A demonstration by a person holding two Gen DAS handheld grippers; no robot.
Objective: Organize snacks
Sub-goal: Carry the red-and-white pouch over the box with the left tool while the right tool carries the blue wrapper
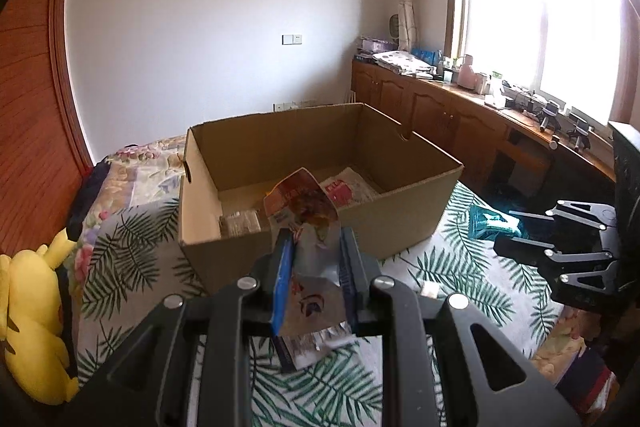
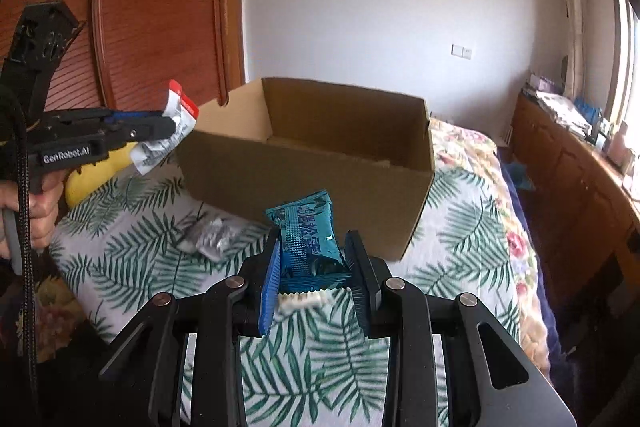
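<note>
An open cardboard box [image 1: 400,223] [image 2: 320,179] stands on the leaf-print bedspread [image 2: 344,355]. Inside it lie a pink-and-white packet [image 1: 348,189] and a brownish packet [image 1: 240,223]. My left gripper [image 1: 316,235] [image 2: 170,125] is shut on a crumpled red-and-silver snack packet [image 1: 304,199] [image 2: 182,111], held just before the box's near wall. My right gripper [image 2: 313,233] [image 1: 508,231] is shut on a teal snack packet [image 2: 308,219] [image 1: 486,221], in front of the box's corner. A silver packet [image 2: 212,239] lies loose on the bed beside the box.
A yellow plush toy [image 1: 32,307] [image 2: 96,171] sits at the bed's left edge by the wooden headboard [image 1: 28,107]. Wooden cabinets [image 1: 440,107] with clutter on top run under the window on the right. A hand [image 2: 36,215] grips the left tool's handle.
</note>
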